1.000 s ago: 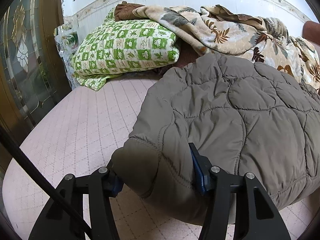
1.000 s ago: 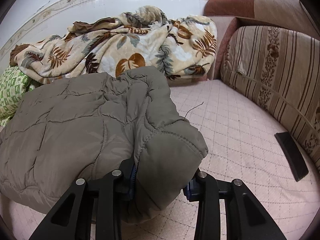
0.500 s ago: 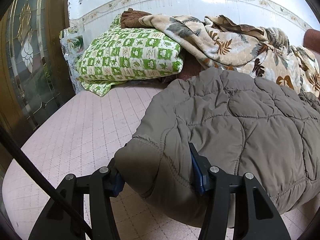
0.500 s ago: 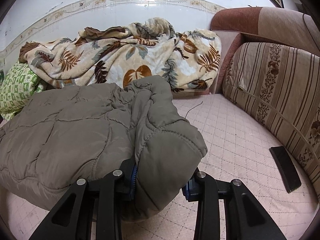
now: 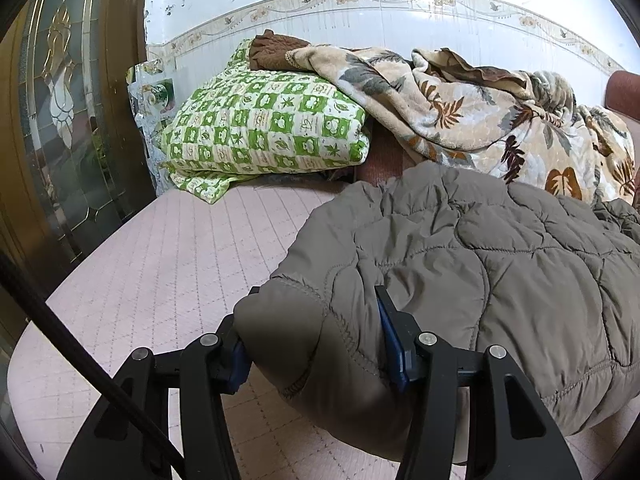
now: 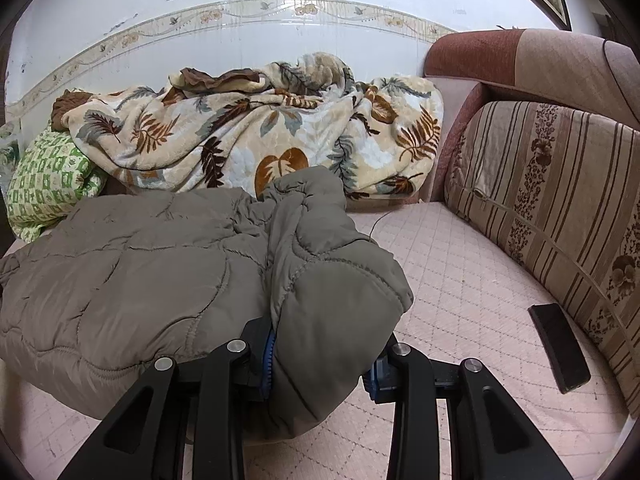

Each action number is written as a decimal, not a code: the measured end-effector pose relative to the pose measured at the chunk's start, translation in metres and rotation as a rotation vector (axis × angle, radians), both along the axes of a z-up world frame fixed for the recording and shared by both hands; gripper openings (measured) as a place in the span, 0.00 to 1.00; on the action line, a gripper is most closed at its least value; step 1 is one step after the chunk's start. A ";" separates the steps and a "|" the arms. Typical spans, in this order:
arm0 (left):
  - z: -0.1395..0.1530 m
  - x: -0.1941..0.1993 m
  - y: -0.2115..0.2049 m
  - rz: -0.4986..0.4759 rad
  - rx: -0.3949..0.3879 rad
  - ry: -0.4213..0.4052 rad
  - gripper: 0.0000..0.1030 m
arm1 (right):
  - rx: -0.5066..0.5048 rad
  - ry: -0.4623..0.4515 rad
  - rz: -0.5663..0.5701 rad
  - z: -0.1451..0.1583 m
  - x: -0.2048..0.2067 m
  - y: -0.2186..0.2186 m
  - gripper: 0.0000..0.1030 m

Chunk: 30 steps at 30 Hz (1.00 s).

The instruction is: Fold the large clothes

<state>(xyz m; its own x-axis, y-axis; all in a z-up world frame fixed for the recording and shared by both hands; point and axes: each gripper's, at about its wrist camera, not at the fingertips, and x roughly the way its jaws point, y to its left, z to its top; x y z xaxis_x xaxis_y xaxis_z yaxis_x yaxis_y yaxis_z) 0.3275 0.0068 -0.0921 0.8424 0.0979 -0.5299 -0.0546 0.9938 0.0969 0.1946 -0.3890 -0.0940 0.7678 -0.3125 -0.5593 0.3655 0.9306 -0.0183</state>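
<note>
1. My left gripper (image 5: 316,344) is clamped on a thick fold of the quilted olive-grey jacket (image 5: 500,272); the padding bulges out between the two blue pads and hides most of the left pad.
2. My right gripper (image 6: 320,364) is clamped on another padded corner of the same jacket (image 6: 140,264), which swells over both fingers, so I see only slivers of blue on either side.
3. From the left gripper the jacket spreads ahead and to the right of the fingers, lying on the pink quilted mattress cover (image 5: 168,280). Its far right part runs out of the picture.
4. I cannot tell which part of the garment each gripper holds; no sleeve, collar or zip is plainly visible.
5. Ahead of the left fingers, beyond the jacket, a green-and-white checked pillow (image 5: 264,128) lies partly under a leaf-print blanket (image 5: 472,112).
6. A black cable (image 5: 72,344) crosses the lower left of the left view, out of focus.
7. To the right of the right fingers a dark flat object (image 6: 558,346) lies on the cover beside a striped cushion (image 6: 560,200); I cannot make out what it is.
8. The underside of the jacket near both grippers is in shadow.
</note>
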 end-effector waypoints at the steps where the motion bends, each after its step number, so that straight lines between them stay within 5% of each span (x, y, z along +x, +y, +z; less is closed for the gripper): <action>1: 0.001 -0.001 0.001 -0.001 -0.001 -0.002 0.51 | -0.001 -0.001 0.002 0.002 -0.001 0.001 0.34; 13: 0.033 -0.035 0.013 -0.009 -0.024 -0.035 0.48 | -0.001 -0.027 0.023 0.029 -0.040 0.011 0.34; 15: 0.039 -0.046 0.016 0.004 -0.006 -0.060 0.41 | 0.004 -0.032 0.023 0.032 -0.051 0.012 0.34; 16: 0.046 -0.057 0.016 0.017 0.028 -0.106 0.27 | 0.004 -0.035 0.023 0.033 -0.056 0.013 0.34; 19: 0.060 -0.078 0.018 0.022 0.073 -0.158 0.26 | 0.005 -0.038 0.046 0.036 -0.069 0.023 0.34; 25: 0.029 -0.074 0.050 -0.016 -0.112 0.096 0.27 | 0.037 0.031 0.018 0.015 -0.085 0.024 0.34; 30: 0.009 -0.073 0.061 -0.004 -0.116 0.174 0.34 | 0.030 0.080 -0.006 0.005 -0.089 0.024 0.33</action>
